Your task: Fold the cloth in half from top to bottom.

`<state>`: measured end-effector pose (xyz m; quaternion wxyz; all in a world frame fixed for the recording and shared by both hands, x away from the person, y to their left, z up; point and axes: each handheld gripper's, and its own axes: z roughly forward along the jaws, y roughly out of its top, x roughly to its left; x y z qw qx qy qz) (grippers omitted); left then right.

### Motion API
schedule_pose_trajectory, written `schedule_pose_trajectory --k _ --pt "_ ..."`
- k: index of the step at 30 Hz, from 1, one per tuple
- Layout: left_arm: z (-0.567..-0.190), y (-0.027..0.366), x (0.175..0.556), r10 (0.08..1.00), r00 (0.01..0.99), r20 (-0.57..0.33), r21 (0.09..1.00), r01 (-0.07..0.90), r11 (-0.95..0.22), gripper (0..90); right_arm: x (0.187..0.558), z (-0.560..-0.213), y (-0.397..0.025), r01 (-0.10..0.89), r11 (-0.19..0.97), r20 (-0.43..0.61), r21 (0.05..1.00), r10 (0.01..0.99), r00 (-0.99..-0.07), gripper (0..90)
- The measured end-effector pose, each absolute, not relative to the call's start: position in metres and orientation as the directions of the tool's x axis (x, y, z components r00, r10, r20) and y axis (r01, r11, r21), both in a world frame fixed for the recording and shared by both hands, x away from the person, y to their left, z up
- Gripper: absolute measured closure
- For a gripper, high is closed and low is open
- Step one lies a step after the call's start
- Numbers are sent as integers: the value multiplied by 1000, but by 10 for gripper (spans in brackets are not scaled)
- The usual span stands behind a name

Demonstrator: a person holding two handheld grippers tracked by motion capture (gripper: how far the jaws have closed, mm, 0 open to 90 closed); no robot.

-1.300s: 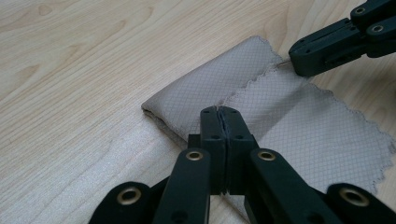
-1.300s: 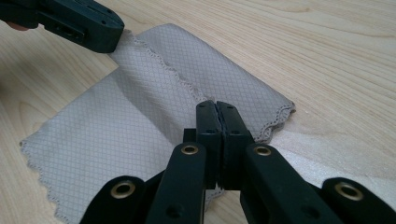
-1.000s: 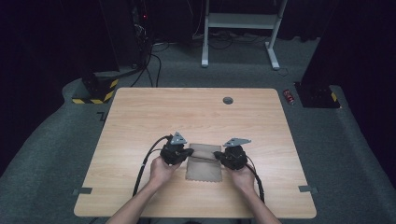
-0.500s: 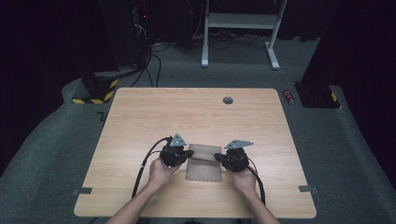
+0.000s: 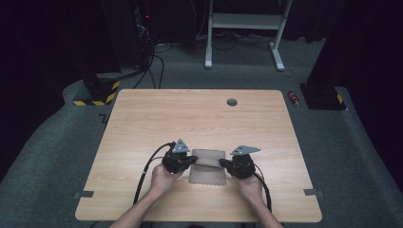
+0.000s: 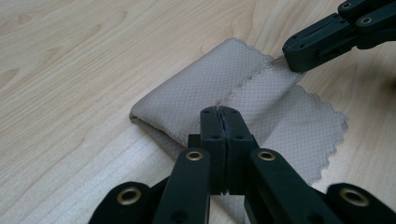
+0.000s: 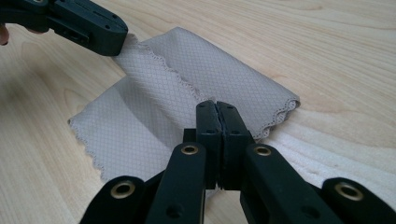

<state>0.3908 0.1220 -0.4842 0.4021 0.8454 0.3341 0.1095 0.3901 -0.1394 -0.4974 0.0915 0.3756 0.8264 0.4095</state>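
Beige scallop-edged microfibre cloth (image 5: 206,167) lies half-folded between my grippers on the pale wooden table (image 5: 142,123). Left gripper (image 6: 220,110) and right gripper (image 7: 216,104) each pinch its folded-over edge, jaws pressed together. Thin, limp, likely slippery; grip at the hem corners.

In the high view the left gripper (image 5: 194,160) and right gripper (image 5: 221,163) cover the side edges of the beige cloth (image 5: 207,175), and their tips are too small there to tell how they meet the fabric. The person's forearms are cut off by the bottom edge. The small red object (image 5: 293,97) on the floor is too small to identify.
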Motion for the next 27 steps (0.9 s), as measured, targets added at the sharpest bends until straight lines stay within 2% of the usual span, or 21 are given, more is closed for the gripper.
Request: schedule_pose_trajectory --k 27 --pt "-496 128 369 645 756 -117 753 490 -439 890 369 -502 -141 538 386 176 750 667 -724 886"
